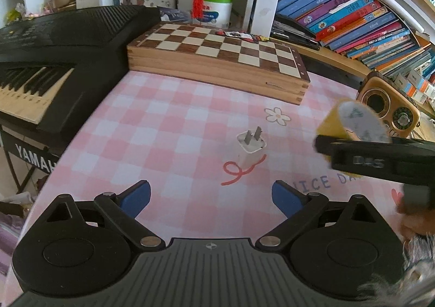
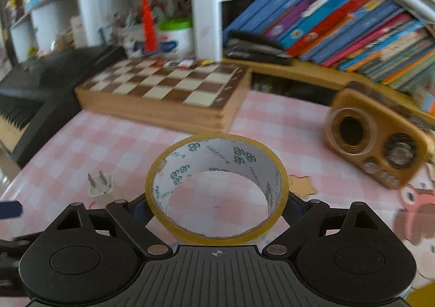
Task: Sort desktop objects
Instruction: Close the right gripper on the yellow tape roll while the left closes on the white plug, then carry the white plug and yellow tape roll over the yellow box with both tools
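Left wrist view: the left gripper [image 1: 210, 199] fills the lower frame with its blue fingers [image 1: 137, 198] spread wide and nothing between them. Ahead of it, at frame centre, a white plug adapter [image 1: 250, 150] lies on the pink checked surface [image 1: 163, 127], prongs pointing up and away, apart from both fingers. At the right edge, the right gripper [image 1: 353, 149] enters as a black bar carrying a yellow tape roll [image 1: 350, 123] above the surface. A wooden chessboard box [image 1: 217, 62] lies across the upper centre, a black keyboard [image 1: 54, 43] at the upper left, a wooden radio [image 1: 388, 108] at the right, and leaning books [image 1: 353, 18] at the upper right.

Right wrist view: the right gripper [image 2: 216, 206] clamps the tape roll [image 2: 216, 187] at frame centre, one finger pressing each side of the ring, whose open core faces the camera. The plug adapter [image 2: 99, 183] lies on the surface [image 2: 272, 122] at the left, beside the roll but not touching. The chessboard box [image 2: 163, 92] sits in the upper centre, and the radio [image 2: 375, 143] at the right is blurred.
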A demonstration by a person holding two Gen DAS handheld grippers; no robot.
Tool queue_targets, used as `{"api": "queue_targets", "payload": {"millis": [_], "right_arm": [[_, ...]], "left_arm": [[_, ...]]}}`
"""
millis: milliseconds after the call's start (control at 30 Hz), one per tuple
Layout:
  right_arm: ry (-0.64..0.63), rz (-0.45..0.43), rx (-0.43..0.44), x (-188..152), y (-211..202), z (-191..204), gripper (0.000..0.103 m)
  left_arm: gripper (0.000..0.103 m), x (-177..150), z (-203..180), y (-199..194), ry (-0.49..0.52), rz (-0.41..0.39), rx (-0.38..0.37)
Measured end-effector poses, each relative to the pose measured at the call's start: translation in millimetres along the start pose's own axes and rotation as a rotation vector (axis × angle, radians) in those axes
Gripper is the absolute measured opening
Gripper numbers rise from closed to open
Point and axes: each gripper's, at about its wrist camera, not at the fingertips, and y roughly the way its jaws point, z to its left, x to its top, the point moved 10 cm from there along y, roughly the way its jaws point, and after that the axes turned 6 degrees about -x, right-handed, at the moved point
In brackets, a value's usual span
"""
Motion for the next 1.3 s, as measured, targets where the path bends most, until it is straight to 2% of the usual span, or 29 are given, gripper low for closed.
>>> {"api": "queue_targets", "payload": {"millis": [100,267,533,900,1033,1300], "right_arm": [[0.032,-0.015,-0.031,0,-13,-14,0.093],[0.012,-0.036,-0.067,1,-29,-28,0.093],[0.011,-0.059,-0.054,-4,-47,-36,0.093],[0.019,-0.026,-0.024,-20,-52,-35,0.093],[0.013,-0.024,-0.028,-23,-54,-35,0.093],[0.006,-0.024,-0.036,-28,-61,-36,0.093]], "left_arm": [[0.088,0,-5,11,-0.008,0.005,0.010],[0.077,-3,-13,31,0.006,0.012,0.034],[0.063,11,-20,44,0.061,-0.027,0.069],[0.049,25,-29,58,0.085,-0.059,0.070],[0.029,29,-36,63,0.124,-0.071,0.055],[0.029,24,-35,51,0.116,-0.079,0.033]]}}
